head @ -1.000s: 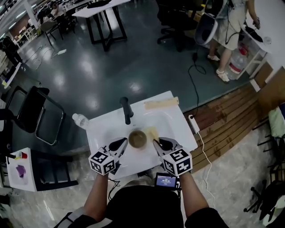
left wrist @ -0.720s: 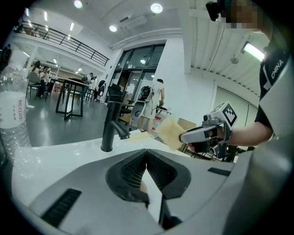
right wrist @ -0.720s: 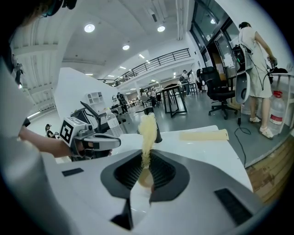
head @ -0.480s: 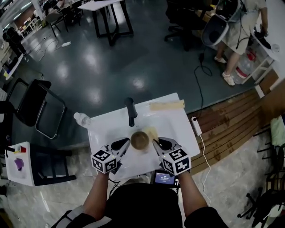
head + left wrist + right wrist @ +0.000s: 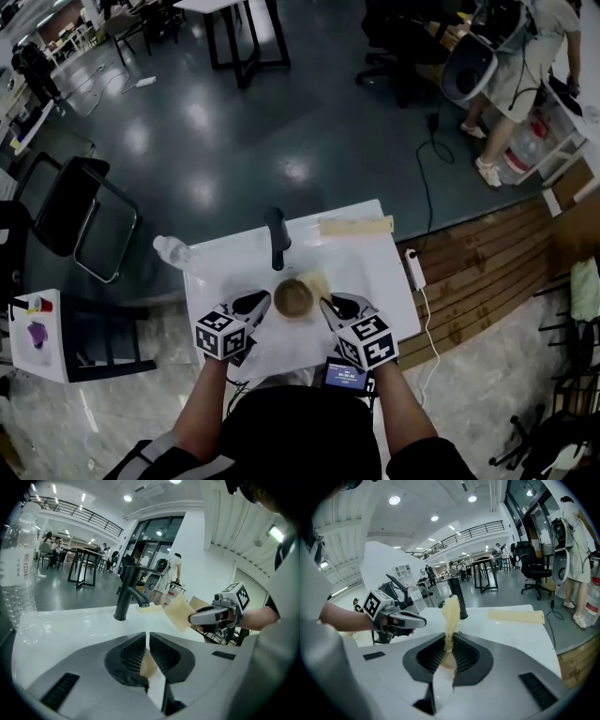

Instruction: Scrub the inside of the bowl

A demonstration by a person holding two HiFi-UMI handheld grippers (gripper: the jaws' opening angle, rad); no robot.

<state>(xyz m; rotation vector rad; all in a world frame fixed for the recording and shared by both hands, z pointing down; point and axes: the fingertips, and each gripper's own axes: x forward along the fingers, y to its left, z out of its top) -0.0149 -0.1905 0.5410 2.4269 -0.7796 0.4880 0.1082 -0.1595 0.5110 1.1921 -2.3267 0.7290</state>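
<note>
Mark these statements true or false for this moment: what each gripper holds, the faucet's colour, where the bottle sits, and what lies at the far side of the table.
1. The right gripper has its jaws shut on a yellow pad. True.
2. The left gripper is open and empty. False: its jaws are shut on the rim of the bowl.
3. The faucet is white. False: it is black.
4. The water bottle sits at the right edge of the table. False: it is at the far left corner.
5. A pale yellow strip lies at the table's far right. True.
</note>
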